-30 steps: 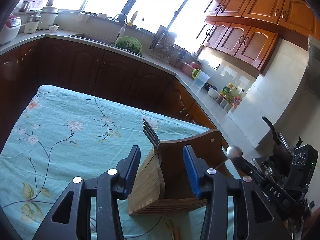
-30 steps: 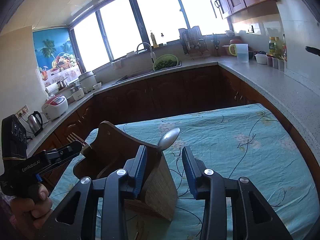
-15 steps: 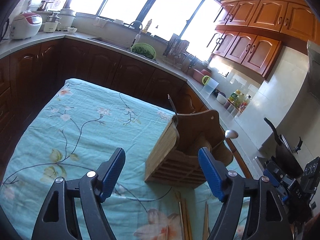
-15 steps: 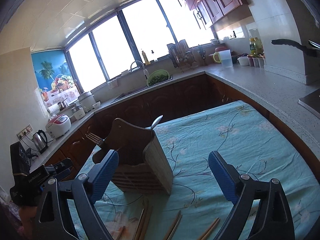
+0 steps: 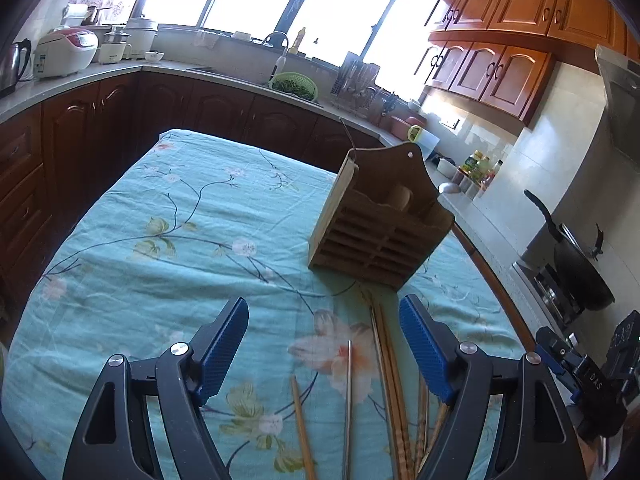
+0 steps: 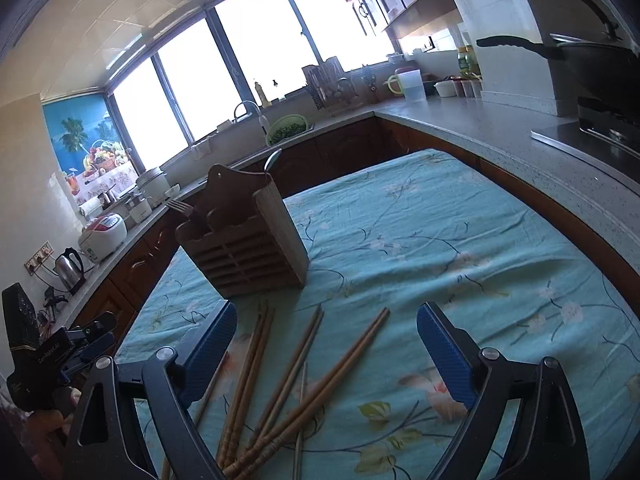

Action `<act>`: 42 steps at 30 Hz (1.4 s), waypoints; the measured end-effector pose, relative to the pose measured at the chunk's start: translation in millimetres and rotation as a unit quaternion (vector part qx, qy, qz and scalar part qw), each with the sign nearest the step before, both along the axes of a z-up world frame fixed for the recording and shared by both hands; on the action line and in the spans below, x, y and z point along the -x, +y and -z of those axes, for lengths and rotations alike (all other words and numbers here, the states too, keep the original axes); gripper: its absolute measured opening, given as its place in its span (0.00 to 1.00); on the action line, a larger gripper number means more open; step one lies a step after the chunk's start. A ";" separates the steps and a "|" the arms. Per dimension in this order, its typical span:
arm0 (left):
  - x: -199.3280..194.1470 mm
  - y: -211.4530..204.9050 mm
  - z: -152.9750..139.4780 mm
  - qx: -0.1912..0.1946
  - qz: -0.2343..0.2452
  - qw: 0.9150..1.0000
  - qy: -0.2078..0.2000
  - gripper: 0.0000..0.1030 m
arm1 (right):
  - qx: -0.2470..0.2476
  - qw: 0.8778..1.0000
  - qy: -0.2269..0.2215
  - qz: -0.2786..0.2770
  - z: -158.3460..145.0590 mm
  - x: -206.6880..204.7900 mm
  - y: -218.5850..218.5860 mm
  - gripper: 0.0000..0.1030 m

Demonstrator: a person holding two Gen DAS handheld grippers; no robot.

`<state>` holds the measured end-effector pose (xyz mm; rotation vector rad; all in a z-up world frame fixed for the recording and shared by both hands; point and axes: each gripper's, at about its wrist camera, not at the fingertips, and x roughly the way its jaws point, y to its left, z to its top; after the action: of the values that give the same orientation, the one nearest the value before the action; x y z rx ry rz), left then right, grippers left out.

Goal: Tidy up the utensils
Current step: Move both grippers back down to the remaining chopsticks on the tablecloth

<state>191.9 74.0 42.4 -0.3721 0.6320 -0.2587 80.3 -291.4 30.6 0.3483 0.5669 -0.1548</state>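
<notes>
Wooden, our utensil holder (image 5: 380, 232) stood upright on the desk (image 5: 160, 248) under a teal floral cloth, a fork (image 6: 180, 206) and spoon (image 6: 273, 159) poking out. Loose chopsticks (image 6: 280, 380) lay just before it. We held the left claw (image 5: 324, 344) and right claw (image 6: 326, 344) apart; both had just been opening, empty, clear of the holder.

A home kitchen is shown by wooden cabinets (image 5: 508, 76), a sink faucet (image 5: 280, 46), a rice cooker (image 5: 66, 50) and a wok (image 5: 576, 264).
</notes>
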 end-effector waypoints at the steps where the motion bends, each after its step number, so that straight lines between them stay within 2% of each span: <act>1: 4.4 -1.3 1.0 -0.005 0.002 1.000 0.001 0.75 | -0.001 1.000 0.005 0.003 4.0 4.7 -0.8 0.90; 8: 24.0 -12.5 11.2 -0.035 0.030 0.999 0.019 0.75 | -0.001 0.999 0.035 0.018 26.2 27.9 -6.0 0.90; 15: 24.4 -20.4 14.1 -0.054 0.036 0.997 0.036 0.75 | 0.000 0.999 0.038 0.017 27.3 26.7 -6.6 0.89; 18: 21.2 -23.4 13.8 -0.058 0.040 0.997 0.037 0.74 | -0.001 0.999 0.042 0.013 28.2 23.3 -5.3 0.80; 23: 9.9 -34.9 17.5 -0.075 0.058 0.994 0.048 0.73 | -0.013 0.998 0.064 0.006 35.1 9.7 -6.6 0.57; 28: -7.9 -52.1 26.9 -0.097 0.087 0.989 0.077 0.56 | -0.021 0.995 0.095 0.005 47.5 -11.3 -10.9 0.40; 36: -37.9 -77.4 40.8 -0.123 0.120 0.979 0.108 0.51 | -0.034 0.989 0.143 0.009 68.7 -51.0 -21.0 0.27; 38: -44.8 -84.8 45.8 -0.134 0.128 0.976 0.115 0.47 | -0.028 0.987 0.159 0.006 74.7 -62.3 -20.9 0.22; 40: -51.8 -91.6 52.0 -0.144 0.138 0.972 0.125 0.35 | -0.010 0.985 0.170 0.003 78.3 -70.9 -19.9 0.16; 42: -58.4 -98.0 58.1 -0.154 0.145 0.969 0.131 0.33 | 0.011 0.983 0.184 0.004 76.5 -75.2 -19.2 0.08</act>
<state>250.3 -24.0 -15.6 -0.0114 0.9749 -0.3887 155.5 -310.5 -45.9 0.3014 0.9293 -0.2358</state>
